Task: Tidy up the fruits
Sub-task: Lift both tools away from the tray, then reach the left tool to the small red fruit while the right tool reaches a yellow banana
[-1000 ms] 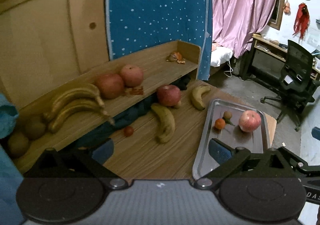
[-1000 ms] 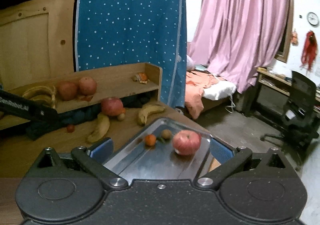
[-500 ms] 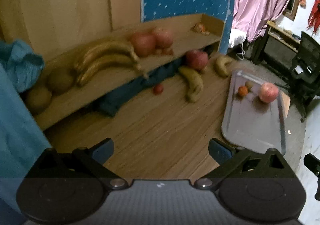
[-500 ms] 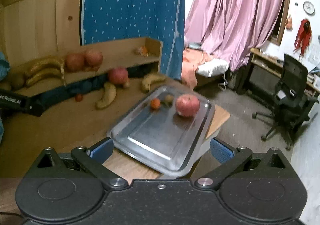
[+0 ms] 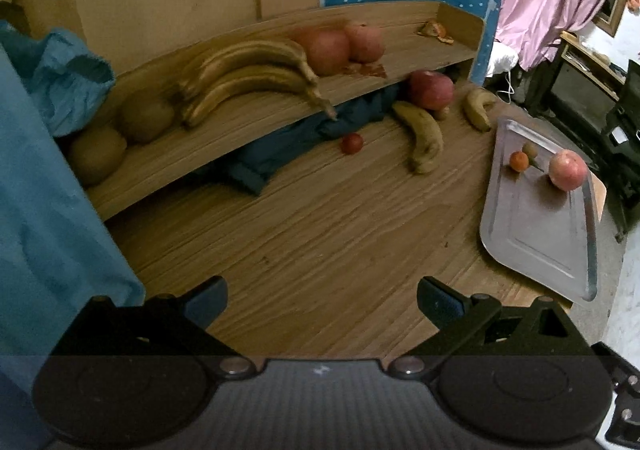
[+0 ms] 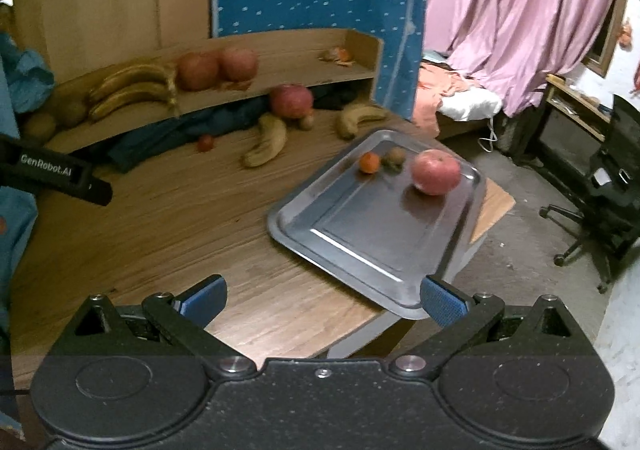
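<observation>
Right now both of my tongs hang over the wooden worktop (image 5: 320, 234) with nothing in them. My left tongs (image 5: 322, 296) stand spread wide, blue pads apart above bare wood; my right tongs (image 6: 323, 296) are spread just as wide, their right pad over the near corner of the metal tray (image 6: 360, 250).

That tray sits at the right end of the worktop, its near corner jutting past the edge. At its far end lie three fruits — a red apple (image 6: 436, 171), a small orange fruit (image 6: 369, 162) and, between them, a small brownish fruit (image 6: 393, 159) I cannot name.

Loose on the worktop, well apart from the tray, lies a banana (image 5: 422, 135), with a second banana (image 5: 478, 107) nearer the tray's far corner. Another red apple (image 5: 431, 89) sits at the mouth of the gap under the shelf, touching or just beside the first banana's far tip. A small red fruit (image 5: 352, 143) rests alone, left of the first banana, beside a dark blue cloth (image 5: 280, 147) stuffed under the shelf.

On the wooden shelf (image 5: 248, 129) above — a bunch of bananas (image 5: 252, 75), two reddish round fruits (image 5: 344, 45) side by side, two brownish round fruits (image 5: 120, 133) at the left end, and a scrap of orange peel (image 5: 436, 29) at the right end.
</observation>
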